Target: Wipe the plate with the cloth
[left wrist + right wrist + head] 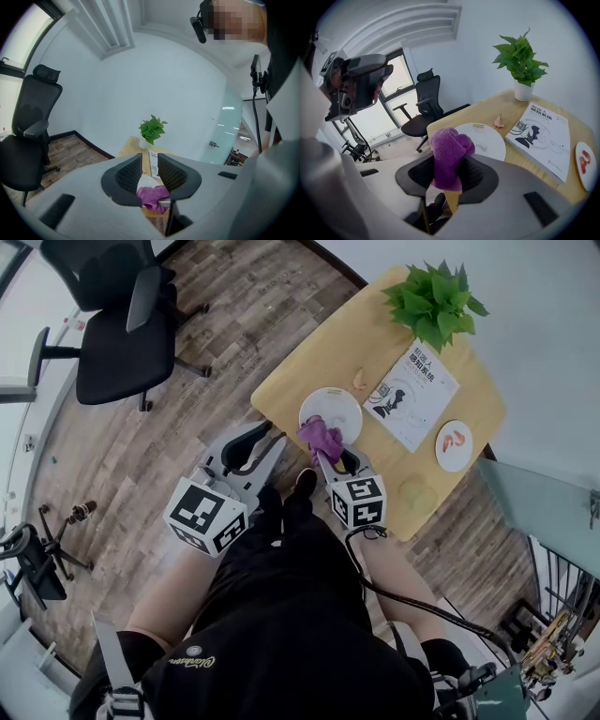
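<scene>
A white plate [330,412] lies near the front edge of the wooden table [291,362]. My right gripper [330,454] is shut on a bunched purple cloth [320,436], which hangs over the plate's near rim. In the right gripper view the cloth [450,147] stands up between the jaws of the right gripper [448,174], with the plate [487,138] just beyond. My left gripper [258,448] is open and holds nothing. It hovers off the table's left edge, above the floor. Through the left gripper [150,161] I see the cloth [152,196] and the plate [144,182].
A book [412,395], a potted plant [434,301] and a small plate with red food [454,444] occupy the table's far side. An orange scrap [360,381] lies beside the white plate. A black office chair [122,324] stands on the wooden floor at the left.
</scene>
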`<state>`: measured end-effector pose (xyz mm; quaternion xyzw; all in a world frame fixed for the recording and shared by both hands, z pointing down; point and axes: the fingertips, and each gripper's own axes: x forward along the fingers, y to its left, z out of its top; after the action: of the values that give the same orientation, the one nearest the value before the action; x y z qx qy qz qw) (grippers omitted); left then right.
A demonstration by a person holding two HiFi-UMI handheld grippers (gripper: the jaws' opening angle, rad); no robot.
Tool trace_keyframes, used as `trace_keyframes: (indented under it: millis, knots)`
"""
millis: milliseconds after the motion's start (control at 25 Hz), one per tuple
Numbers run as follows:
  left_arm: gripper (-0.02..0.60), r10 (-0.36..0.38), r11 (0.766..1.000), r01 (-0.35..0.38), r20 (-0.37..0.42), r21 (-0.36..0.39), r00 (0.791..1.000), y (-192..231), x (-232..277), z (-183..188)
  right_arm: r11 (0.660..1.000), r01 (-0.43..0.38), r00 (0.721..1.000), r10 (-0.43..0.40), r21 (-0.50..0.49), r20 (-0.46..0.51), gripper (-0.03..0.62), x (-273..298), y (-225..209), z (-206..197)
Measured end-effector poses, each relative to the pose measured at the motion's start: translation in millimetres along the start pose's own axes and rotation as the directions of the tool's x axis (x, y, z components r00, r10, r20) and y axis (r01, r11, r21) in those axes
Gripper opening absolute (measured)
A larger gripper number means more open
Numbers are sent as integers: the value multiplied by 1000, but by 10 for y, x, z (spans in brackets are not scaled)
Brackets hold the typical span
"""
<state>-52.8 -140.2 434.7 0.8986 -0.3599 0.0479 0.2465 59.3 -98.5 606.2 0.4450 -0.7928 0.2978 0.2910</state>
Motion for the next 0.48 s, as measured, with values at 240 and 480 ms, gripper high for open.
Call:
trace_keyframes:
  millis: [240,480]
  knots:
    - [104,-14,1000,14,-3,3,1000,-40,33,2,1000,14,1000,-14,17,27,123,-58,-28,42]
    - [104,-2,1000,2,-8,-2,1000,15,16,-18,998,61,992,-62,18,114,123,-84,-278,464]
